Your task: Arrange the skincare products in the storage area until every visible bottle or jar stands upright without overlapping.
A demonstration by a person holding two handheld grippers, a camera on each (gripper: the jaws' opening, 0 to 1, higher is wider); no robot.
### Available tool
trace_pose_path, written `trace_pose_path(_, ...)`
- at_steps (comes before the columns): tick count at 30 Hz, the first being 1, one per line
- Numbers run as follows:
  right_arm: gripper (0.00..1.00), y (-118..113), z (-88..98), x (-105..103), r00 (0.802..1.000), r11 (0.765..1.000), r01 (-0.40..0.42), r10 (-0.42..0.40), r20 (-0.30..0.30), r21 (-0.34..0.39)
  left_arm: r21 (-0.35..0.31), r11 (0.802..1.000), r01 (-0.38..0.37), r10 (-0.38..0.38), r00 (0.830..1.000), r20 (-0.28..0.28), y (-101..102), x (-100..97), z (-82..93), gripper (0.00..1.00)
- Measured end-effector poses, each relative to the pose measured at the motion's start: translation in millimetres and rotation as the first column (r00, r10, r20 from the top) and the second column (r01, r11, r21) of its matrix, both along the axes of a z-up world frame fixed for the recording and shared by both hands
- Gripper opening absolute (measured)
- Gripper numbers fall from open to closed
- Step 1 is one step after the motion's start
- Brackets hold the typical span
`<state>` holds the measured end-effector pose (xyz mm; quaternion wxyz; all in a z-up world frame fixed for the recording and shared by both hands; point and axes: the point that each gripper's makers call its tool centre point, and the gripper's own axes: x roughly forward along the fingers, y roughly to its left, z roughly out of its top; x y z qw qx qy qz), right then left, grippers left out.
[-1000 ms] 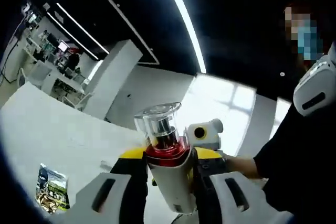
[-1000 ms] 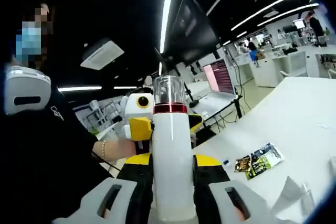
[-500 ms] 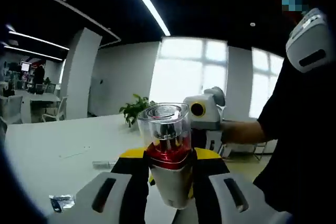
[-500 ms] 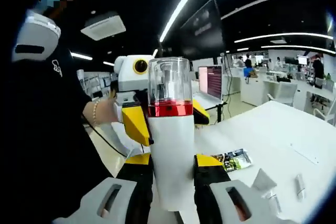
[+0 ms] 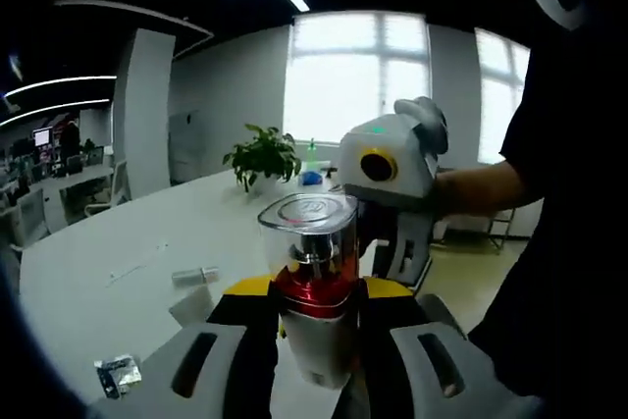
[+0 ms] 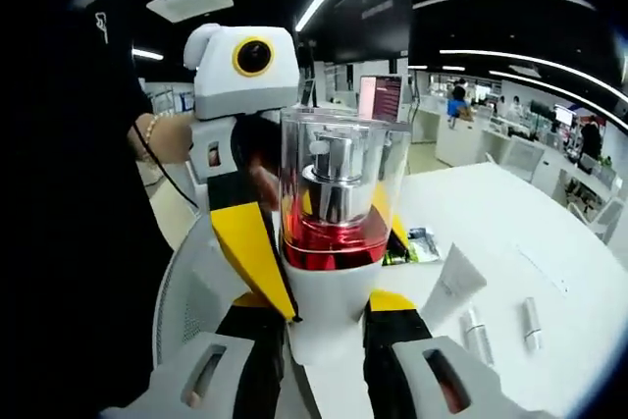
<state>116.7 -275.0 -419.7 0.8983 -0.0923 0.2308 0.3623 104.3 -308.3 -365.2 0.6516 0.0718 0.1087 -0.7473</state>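
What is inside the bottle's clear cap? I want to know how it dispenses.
In the right gripper view, the clear cap covers a silver pump head above a red collar. The opaque white bottle hides its contents.

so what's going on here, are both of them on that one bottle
Yes. A person holds the white pump bottle, with its red collar and clear cap, above the white table. The left hand-held gripper and the right hand-held gripper both clamp its body. A tube and small items lie on the table.
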Motion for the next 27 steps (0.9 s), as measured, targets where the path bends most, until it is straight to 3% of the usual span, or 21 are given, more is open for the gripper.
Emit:
trace_pose_path(2, 0.22, -11.4, -12.0, 3.0, 0.999, 0.997, 0.003, 0.001, 0.051, -0.077, 0.009, 1.000, -0.017, 0.017, 1.000, -0.017, -6.2, 0.9, -8.7, 0.26)
trace_pose_path(3, 0.21, -15.3, -17.3, 4.1, 0.998, 0.994, 0.006, 0.001, 0.068, -0.109, 0.001, 0.999, -0.038, 0.038, 0.994, -0.102, -12.2, -1.0, -11.9, 0.26)
trace_pose_path(7, 0.21, -29.5, -40.4, 6.8, 0.998, 0.996, 0.057, -0.055, 0.038, -0.062, -0.017, 0.996, -0.082, 0.079, 0.986, -0.150, -29.8, 5.1, -33.8, 0.28)
trace_pose_path(11, 0.21, -41.4, -65.9, 7.5, 0.998, 0.996, 0.067, -0.067, 0.008, -0.051, 0.040, 0.995, -0.090, 0.094, 0.988, -0.120, -43.8, 3.1, -60.8, 0.28)
trace_pose_path(17, 0.21, -56.8, -111.9, 15.0, 0.999, 0.986, 0.029, -0.033, -0.023, -0.166, 0.121, 0.985, -0.120, 0.132, 0.987, -0.091, -51.8, 11.6, -105.1, 0.29)
trace_pose_path(25, 0.21, -61.4, -147.6, 23.4, 0.996, 0.986, 0.030, -0.043, -0.077, -0.163, 0.191, 0.975, -0.115, 0.137, 0.985, -0.109, -55.0, 24.0, -141.3, 0.29)
trace_pose_path(27, 0.21, -64.7, -146.5, 25.9, 0.993, 0.991, 0.066, -0.077, -0.091, -0.118, 0.170, 0.978, -0.119, 0.141, 0.982, -0.126, -58.8, 31.6, -141.7, 0.29)
